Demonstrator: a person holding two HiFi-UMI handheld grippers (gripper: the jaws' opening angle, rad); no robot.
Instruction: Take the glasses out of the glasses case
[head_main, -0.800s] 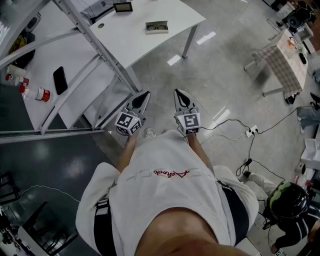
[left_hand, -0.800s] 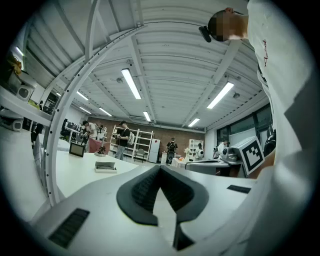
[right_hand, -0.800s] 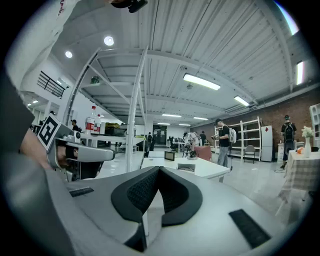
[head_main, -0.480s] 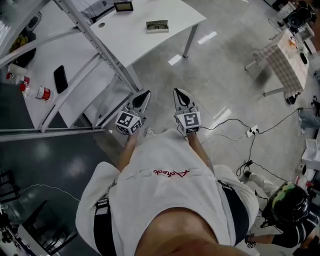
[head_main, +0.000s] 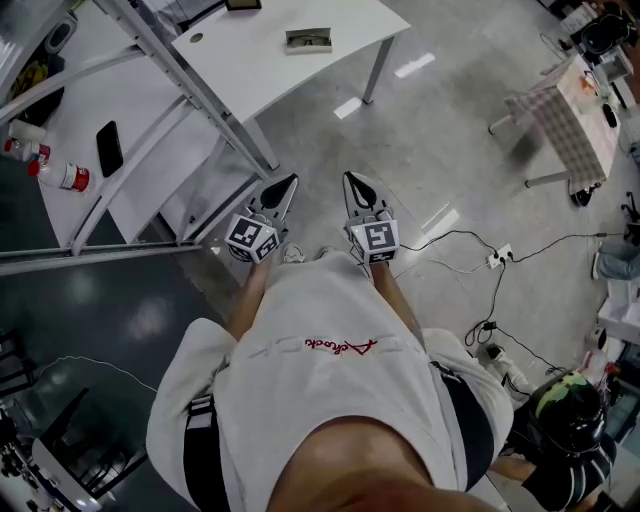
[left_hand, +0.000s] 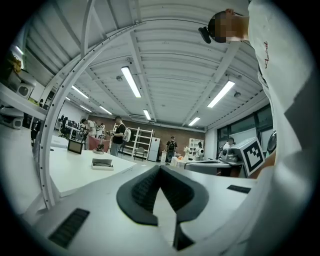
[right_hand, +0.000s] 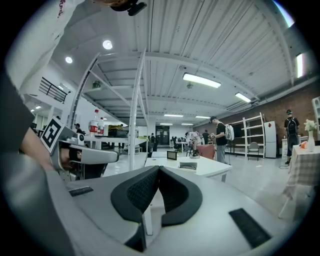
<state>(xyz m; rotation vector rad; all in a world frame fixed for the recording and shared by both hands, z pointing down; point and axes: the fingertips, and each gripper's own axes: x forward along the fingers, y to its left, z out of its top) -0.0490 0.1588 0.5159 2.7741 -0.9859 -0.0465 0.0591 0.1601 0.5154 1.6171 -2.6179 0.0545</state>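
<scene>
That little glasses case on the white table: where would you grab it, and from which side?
Probably across its narrow width, coming from above: the glasses case lies flat and low on the table, its long side facing the person. It is too far off to show finer detail.

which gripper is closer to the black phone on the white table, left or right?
Left. In the head view the left gripper is off to the right of the phone and slightly lower. The right gripper is farther right, beyond the left one. Neither touches it.
</scene>
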